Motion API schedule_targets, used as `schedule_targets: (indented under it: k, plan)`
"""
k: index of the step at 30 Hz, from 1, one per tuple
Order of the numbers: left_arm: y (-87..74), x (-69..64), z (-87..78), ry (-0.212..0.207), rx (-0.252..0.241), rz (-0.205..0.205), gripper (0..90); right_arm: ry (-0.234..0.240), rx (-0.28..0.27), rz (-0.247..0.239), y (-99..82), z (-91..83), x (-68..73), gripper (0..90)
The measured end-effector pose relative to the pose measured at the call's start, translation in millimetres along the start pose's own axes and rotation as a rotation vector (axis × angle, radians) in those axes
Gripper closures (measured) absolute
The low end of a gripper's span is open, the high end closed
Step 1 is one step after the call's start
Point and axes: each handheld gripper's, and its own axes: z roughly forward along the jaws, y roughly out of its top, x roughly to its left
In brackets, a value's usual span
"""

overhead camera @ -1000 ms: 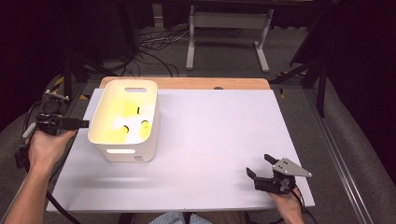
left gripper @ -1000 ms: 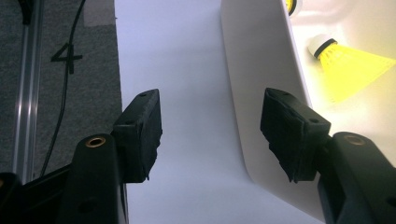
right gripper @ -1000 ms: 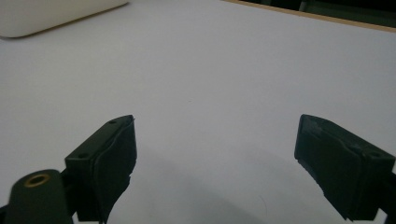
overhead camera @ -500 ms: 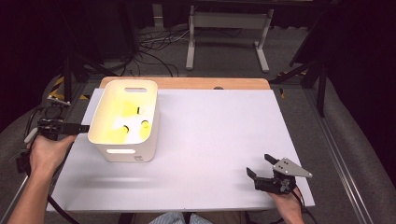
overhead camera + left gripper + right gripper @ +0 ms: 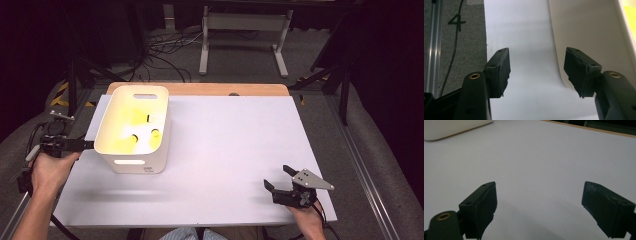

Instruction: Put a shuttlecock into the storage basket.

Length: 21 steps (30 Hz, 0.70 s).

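A white bin point(image 5: 136, 163) stands on the left of the white table top point(image 5: 235, 140), with several small yellow items point(image 5: 128, 143) inside it. My left gripper point(image 5: 89, 145) is level beside the bin's left wall, pointing at it. Its jaws are open and empty in the left gripper view point(image 5: 537, 60), where the bin's wall point(image 5: 594, 32) rises just ahead on the right. My right gripper point(image 5: 277, 176) rests near the table's front right corner. It is open, and there is bare table between its jaws point(image 5: 539, 192).
A wooden strip point(image 5: 200, 89) runs along the table's far edge. Beyond it are cables and a metal stand point(image 5: 245, 30) on the floor. The bin's corner point(image 5: 454, 128) sits far off to the upper left in the right gripper view.
My left gripper has drifted slightly toward the near side along the bin's left wall. The right gripper has stayed put.
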Motion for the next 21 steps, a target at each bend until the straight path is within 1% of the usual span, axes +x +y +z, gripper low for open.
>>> schedule_targets:
  k: [1,4,9,13,21]
  plan:
    - [-2.1,-0.1,0.4,0.007,0.003,0.002,38.6,-0.001,0.001,0.000,0.1,-0.1,0.1,13.3]
    - [-4.9,0.6,1.6,0.005,0.008,0.000,38.6,-0.001,-0.001,0.001,0.1,-0.3,0.1,13.3]
    - [-10.1,0.9,2.4,-0.008,0.007,-0.007,38.4,-0.003,-0.001,0.005,0.0,-0.6,-0.2,13.3]
    - [-11.3,-0.7,2.5,-0.008,0.010,0.000,38.2,-0.003,-0.002,0.004,0.1,-0.7,0.0,13.3]
    - [-15.2,0.0,2.6,-0.008,0.018,-0.002,37.7,-0.004,-0.004,0.004,0.1,-1.1,-0.5,13.3]
